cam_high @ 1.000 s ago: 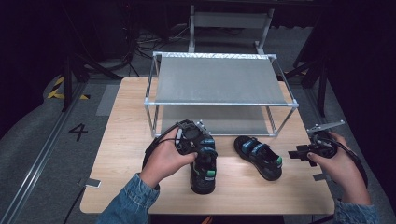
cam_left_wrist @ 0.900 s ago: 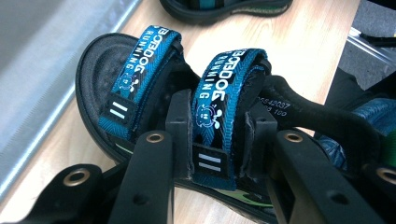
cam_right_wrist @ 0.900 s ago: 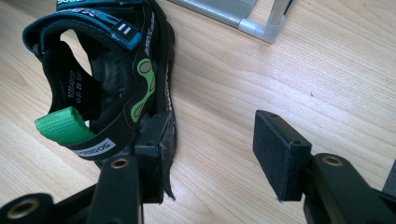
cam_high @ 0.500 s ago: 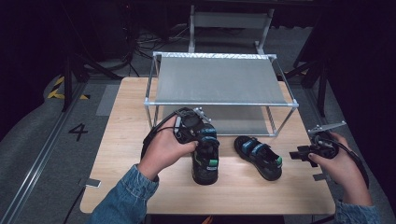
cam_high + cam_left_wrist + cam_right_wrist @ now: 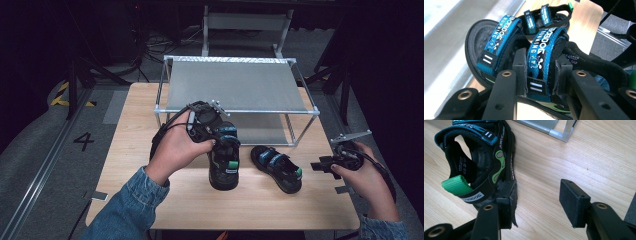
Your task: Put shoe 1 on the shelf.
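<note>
Wooden surface (image 5: 150, 130), dark room, metal rack (image 5: 235, 85) at back edge. My left gripper (image 5: 220, 131) is clamped across a blue strap of sandal 1 (image 5: 224, 165) — grip at mid-shoe prob. for balance, to carry it to the rack. It sits in front of rack, long axis roughly front-to-back, heel end toward me and low. My right gripper (image 5: 536, 197) stands open w/ nothing between jaws, waiting by sandal 2 (image 5: 277, 167), which lies flat, axis diagonal, green heel tab pointing right-front.
</note>
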`<state>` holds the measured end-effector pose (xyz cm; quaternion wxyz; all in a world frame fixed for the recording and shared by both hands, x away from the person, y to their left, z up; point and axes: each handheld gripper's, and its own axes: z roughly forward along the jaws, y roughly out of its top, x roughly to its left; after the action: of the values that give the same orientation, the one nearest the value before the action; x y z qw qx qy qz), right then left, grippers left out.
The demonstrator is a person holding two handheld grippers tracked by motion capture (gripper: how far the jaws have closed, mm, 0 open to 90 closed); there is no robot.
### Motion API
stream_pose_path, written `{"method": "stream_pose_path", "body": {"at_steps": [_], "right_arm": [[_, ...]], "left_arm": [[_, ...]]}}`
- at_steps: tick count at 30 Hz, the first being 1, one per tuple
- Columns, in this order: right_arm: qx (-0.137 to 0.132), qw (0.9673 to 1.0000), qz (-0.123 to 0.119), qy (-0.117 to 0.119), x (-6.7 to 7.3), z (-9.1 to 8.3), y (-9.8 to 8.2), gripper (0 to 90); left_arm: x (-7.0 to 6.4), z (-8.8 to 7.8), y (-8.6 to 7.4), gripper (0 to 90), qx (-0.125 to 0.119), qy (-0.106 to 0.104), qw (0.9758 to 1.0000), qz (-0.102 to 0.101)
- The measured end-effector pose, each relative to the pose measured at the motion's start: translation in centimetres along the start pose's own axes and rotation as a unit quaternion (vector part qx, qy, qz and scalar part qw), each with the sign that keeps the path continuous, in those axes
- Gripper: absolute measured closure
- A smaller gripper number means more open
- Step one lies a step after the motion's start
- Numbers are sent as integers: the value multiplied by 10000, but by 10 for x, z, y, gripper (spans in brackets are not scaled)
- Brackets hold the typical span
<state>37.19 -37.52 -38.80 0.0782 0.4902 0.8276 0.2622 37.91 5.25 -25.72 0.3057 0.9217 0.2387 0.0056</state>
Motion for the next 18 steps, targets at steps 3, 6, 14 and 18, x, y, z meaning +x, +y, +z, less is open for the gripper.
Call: {"method": "stream_pose_path", "body": {"at_steps": [3, 6, 14, 18], "right_arm": [[4, 10000, 5, -9, 0, 0, -1, 497], [42, 10000, 14, -26, 0, 0, -3, 499], [89, 9999, 50, -57, 0, 0, -9, 501], [99, 9999, 67, -70, 0, -1, -12, 501]], "left_arm": [[-2, -7, 5, 700, -38, 34, 10000, 50], [-3, -12, 10, 700, -63, 10, 9999, 99], [-3, -23, 21, 700, -113, 58, 9998, 159], [-2, -28, 27, 700, -118, 66, 9997, 179]]}}
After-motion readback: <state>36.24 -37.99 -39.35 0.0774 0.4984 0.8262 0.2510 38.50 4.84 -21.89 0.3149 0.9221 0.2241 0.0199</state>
